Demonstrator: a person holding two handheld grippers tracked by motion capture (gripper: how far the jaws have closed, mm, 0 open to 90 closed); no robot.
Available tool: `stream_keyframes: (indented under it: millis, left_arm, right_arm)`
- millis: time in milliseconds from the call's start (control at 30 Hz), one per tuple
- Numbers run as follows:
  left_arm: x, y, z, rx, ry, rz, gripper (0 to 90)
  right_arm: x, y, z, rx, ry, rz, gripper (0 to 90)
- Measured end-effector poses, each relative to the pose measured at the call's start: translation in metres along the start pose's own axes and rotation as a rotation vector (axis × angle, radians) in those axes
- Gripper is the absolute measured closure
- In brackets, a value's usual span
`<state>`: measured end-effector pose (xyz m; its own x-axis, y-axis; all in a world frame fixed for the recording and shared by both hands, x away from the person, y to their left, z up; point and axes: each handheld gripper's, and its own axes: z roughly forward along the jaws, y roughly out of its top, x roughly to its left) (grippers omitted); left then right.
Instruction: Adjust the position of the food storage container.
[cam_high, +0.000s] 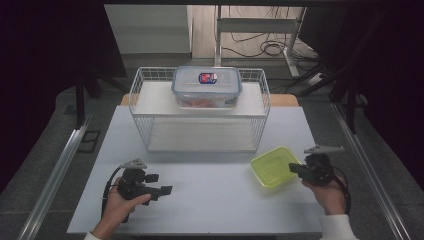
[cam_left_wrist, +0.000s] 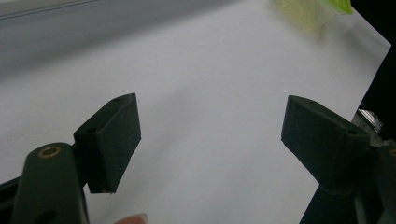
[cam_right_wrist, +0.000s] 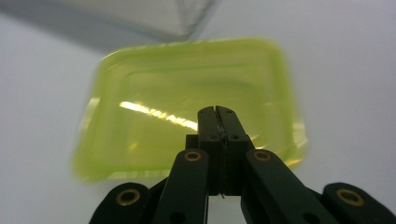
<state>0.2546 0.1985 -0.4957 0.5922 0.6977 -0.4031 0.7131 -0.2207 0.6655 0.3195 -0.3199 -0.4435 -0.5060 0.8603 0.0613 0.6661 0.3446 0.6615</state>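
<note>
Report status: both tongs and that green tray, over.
Left tongs open over bare table. Right tongs shut at the green tray, near edge; grip on rim unclear. Wire rack behind, nothing blocking.

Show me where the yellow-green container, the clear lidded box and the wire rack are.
yellow-green container (cam_high: 274, 166): high view, middle of its floor.
clear lidded box (cam_high: 207, 86): high view, centre of its lid, just below the label.
wire rack (cam_high: 135, 92): high view, left end of its top rim.

Lime-green tray (cam_high: 274, 166) glows on the pale grey table (cam_high: 210, 200); white wire basket (cam_high: 140, 107), clear box (cam_high: 207, 87) with red-blue label.
</note>
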Motion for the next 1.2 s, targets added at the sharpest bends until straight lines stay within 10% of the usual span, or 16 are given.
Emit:
stream_keyframes:
  millis: [367,867,1200]
  left_arm:
    - [0.0,0.0,0.0,0.002,0.002,0.002,19.1]
    - [0.0,0.0,-0.001,-0.014,-0.001,-0.009,19.3]
    - [-0.001,0.0,-0.001,-0.012,-0.005,-0.011,19.3]
  right_arm:
    - [-0.061,0.024,0.029,0.052,-0.13,0.097,89.3]
    - [-0.047,0.021,0.043,0.133,-0.102,0.022,89.3]
    - [-0.003,0.014,0.04,0.112,-0.012,-0.03,89.4]
